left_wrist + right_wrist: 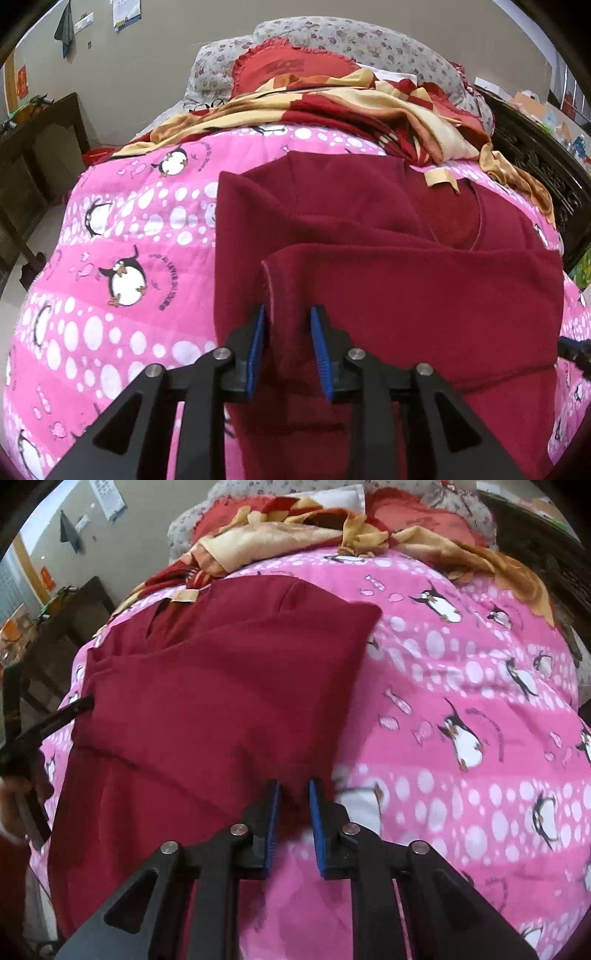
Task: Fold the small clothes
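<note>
A maroon fleece garment [406, 295] lies on a pink penguin-print bedspread [129, 221], with its lower part folded up over the body. My left gripper [287, 314] straddles the left end of that fold. The rolled edge sits between the blue pads, which stand a little apart and do not visibly pinch it. In the right wrist view the same garment [221, 686] spreads to the left, and my right gripper [294, 788] is shut on its near right corner. The left gripper's fingers [79, 705] reach the cloth's far left edge there.
A red-and-yellow blanket [332, 99] and floral pillows [332, 37] are heaped at the bed's far end. A dark wooden cabinet [37, 155] stands left of the bed, and a dark carved frame [535, 158] runs along its right. Bare bedspread [461, 701] stretches right of the garment.
</note>
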`<state>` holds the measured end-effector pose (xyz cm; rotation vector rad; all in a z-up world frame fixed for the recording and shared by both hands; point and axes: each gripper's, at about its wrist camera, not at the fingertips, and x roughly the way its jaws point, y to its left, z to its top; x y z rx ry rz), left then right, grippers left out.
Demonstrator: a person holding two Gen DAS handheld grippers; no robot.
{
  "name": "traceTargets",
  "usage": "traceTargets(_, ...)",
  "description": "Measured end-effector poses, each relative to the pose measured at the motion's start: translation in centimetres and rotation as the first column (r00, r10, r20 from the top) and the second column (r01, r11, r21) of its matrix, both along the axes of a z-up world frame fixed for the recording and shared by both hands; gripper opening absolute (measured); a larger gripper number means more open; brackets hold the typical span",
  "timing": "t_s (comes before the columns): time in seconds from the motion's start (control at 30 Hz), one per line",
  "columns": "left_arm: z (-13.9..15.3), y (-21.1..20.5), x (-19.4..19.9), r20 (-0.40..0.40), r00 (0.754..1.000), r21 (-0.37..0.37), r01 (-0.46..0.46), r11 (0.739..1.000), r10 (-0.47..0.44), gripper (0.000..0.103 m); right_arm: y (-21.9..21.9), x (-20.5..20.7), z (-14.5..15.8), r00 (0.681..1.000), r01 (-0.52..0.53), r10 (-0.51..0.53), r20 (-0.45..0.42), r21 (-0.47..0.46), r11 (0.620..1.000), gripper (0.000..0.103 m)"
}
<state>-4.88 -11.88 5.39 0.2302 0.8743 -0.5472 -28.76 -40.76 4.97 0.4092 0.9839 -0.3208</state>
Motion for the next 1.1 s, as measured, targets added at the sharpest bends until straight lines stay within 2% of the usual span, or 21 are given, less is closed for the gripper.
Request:
traceTargets(0.13,0.6,0.6,-0.3,0.023,1.000,-0.003,-0.009,1.000,0.009,0.042,-2.0,-1.4,2.3,0.996,0.058,-0.060,0.062,0.025,0.998,0.023)
traceTargets(0.2,0.5,0.6,-0.3,0.019,1.000,-0.007,-0.016,1.000,0.016,0.043,-3.4,-1.3,3.2,0.987,0.118,-0.121,0.107,0.033,0.992,0.037)
traceTargets(0.23,0.4,0.5,-0.3,0.016,1.000,-0.004,-0.017,1.000,0.017,0.043,-4.0,-1.0,3.4,0.981,0.142,-0.147,0.124,0.047,0.989,0.048)
traceTargets(0.27,0.2,0.4,-0.2,0.012,1.000,0.002,-0.017,1.000,0.017,0.043,-4.9,-0.5,3.4,0.974,0.167,-0.177,0.143,0.077,0.983,0.053)
traceTargets(0.4,-0.3,0.1,-0.3,0.015,1.000,0.017,-0.014,1.000,0.014,0.043,-6.7,3.0,1.9,0.973,0.165,-0.188,0.132,0.171,0.971,0.052)
traceTargets(0.43,-0.4,0.1,-0.3,0.017,1.000,0.020,-0.013,1.000,0.013,0.044,-6.9,3.8,1.6,0.976,0.153,-0.176,0.127,0.174,0.973,0.039)
traceTargets(0.47,-0.5,0.0,-0.4,0.017,1.000,0.021,-0.012,1.000,0.012,0.045,-6.9,4.7,1.4,0.980,0.150,-0.167,0.111,0.148,0.977,0.022)
traceTargets(0.57,-0.7,-0.1,-0.3,0.017,1.000,0.019,-0.009,1.000,0.008,0.051,-6.8,4.6,1.8,0.975,0.169,-0.181,0.133,0.093,0.981,0.020)
traceTargets(0.67,-1.3,-0.4,-0.3,0.020,1.000,0.032,-0.010,0.999,0.009,0.054,-6.8,4.7,1.1,0.975,0.200,-0.198,0.097,-0.004,0.980,0.020)
traceTargets(0.73,-1.3,-0.6,-0.5,0.031,0.999,0.044,-0.011,0.999,0.009,0.054,-7.1,4.2,0.8,0.974,0.208,-0.208,0.094,0.019,0.978,0.020)
traceTargets(0.83,-1.2,-0.5,-0.6,0.033,0.999,0.047,-0.009,0.999,0.008,0.056,-6.7,2.9,2.5,0.967,0.229,-0.228,0.113,0.010,0.973,0.021)
traceTargets(0.9,-1.2,-0.4,-0.6,0.031,0.999,0.045,-0.013,0.999,0.011,0.057,-5.8,1.9,3.6,0.965,0.227,-0.226,0.136,0.010,0.974,0.024)
traceTargets(0.93,-1.2,-0.4,-0.6,0.032,0.999,0.044,-0.016,0.999,0.015,0.057,-5.2,1.5,3.9,0.966,0.211,-0.212,0.145,0.022,0.977,0.029)
traceTargets(0.97,-1.2,-0.4,-0.7,0.033,0.999,0.045,-0.020,0.999,0.018,0.057,-4.5,1.1,3.8,0.970,0.194,-0.197,0.145,0.037,0.980,0.035)
traceTargets(1.03,-1.2,-0.5,-0.9,0.037,0.999,0.050,-0.024,0.998,0.022,0.057,-3.5,1.0,3.1,0.977,0.170,-0.176,0.122,0.057,0.984,0.040)
traceTargets(1.1,-1.1,-0.6,-1.1,0.037,0.999,0.055,-0.025,0.998,0.023,0.057,-2.5,1.1,1.6,0.986,0.148,-0.153,0.072,0.073,0.986,0.041)
